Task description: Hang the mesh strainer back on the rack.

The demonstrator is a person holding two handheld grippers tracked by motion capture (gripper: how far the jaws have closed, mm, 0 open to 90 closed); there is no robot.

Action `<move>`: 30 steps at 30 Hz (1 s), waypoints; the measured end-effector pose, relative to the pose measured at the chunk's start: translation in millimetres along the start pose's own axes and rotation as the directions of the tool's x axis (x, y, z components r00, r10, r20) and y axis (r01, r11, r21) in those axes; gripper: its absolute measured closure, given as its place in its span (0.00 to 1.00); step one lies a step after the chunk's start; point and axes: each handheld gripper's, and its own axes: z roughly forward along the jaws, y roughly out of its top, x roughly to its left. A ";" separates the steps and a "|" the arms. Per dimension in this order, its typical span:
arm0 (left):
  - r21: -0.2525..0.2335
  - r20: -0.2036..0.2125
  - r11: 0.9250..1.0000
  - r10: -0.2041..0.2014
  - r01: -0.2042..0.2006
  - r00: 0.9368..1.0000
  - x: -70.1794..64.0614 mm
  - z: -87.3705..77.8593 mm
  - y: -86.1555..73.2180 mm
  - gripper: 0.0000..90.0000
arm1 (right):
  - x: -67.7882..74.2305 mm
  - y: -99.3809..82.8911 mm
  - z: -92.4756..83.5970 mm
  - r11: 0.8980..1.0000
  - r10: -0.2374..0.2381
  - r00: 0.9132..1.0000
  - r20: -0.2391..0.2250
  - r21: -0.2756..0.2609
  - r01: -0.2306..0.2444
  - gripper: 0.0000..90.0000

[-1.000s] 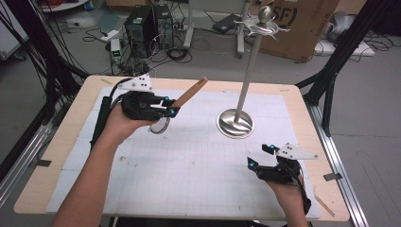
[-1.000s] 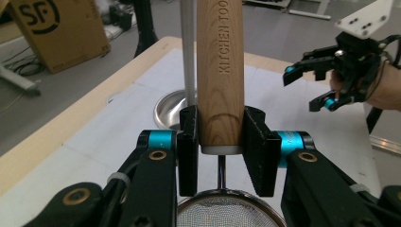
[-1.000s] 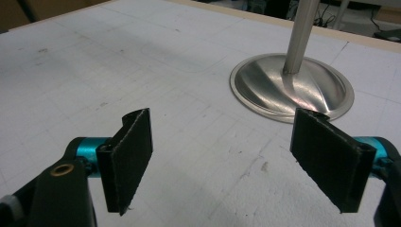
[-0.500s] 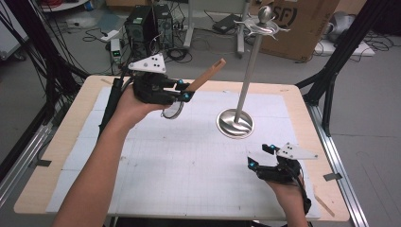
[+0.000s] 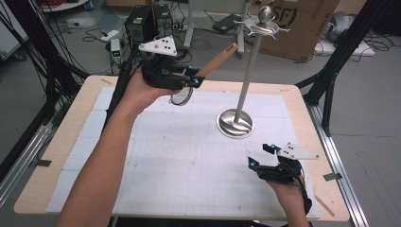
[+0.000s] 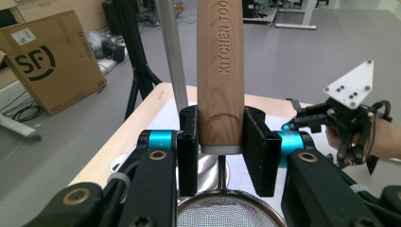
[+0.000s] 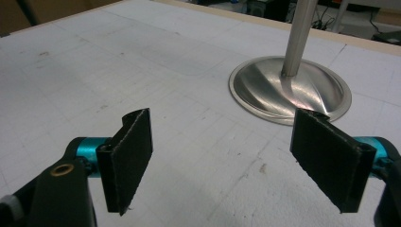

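Strainer point(image 5: 181, 97) handle clamped in left hand-held gripper point(image 5: 195, 79) (mesh hanging below)

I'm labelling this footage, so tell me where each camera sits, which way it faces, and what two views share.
High view: fixed above the person's side, looking forward and down on the table; both forearms, the left claw holding a wooden-handled strainer and the right claw show.
Left gripper view: rides the left claw, looking along the strainer handle toward the far right claw and hand.
Right gripper view: rides the open right claw, low over the table, facing the stand.
All three share the metal stand.
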 end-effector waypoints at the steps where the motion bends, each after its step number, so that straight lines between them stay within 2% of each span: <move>1: 0.001 -0.003 1.000 0.001 -0.001 1.000 0.4 0.9 1.3 0.77 | -0.1 0.2 -0.3 1.000 -0.002 1.000 -0.001 -0.001 0.002 0.23; 5: 0.014 -0.006 1.000 0.008 -0.008 1.000 2.0 7.0 8.2 0.77 | 0.7 0.0 -0.1 1.000 0.005 1.000 -0.005 0.003 -0.005 0.23; 12: 0.008 -0.019 1.000 0.014 -0.013 1.000 1.5 13.5 20.1 0.77 | 0.1 0.0 0.9 1.000 -0.003 1.000 -0.009 0.000 0.003 0.23; 21: 0.002 -0.046 1.000 0.017 -0.017 0.999 3.8 21.6 33.5 0.77 | -0.7 -0.5 0.2 1.000 0.013 1.000 -0.019 0.000 -0.013 0.23; 30: 0.034 -0.064 0.999 0.013 -0.011 0.998 4.1 35.0 31.3 0.77 | -0.6 -0.6 0.4 1.000 0.015 1.000 -0.023 0.000 -0.015 0.23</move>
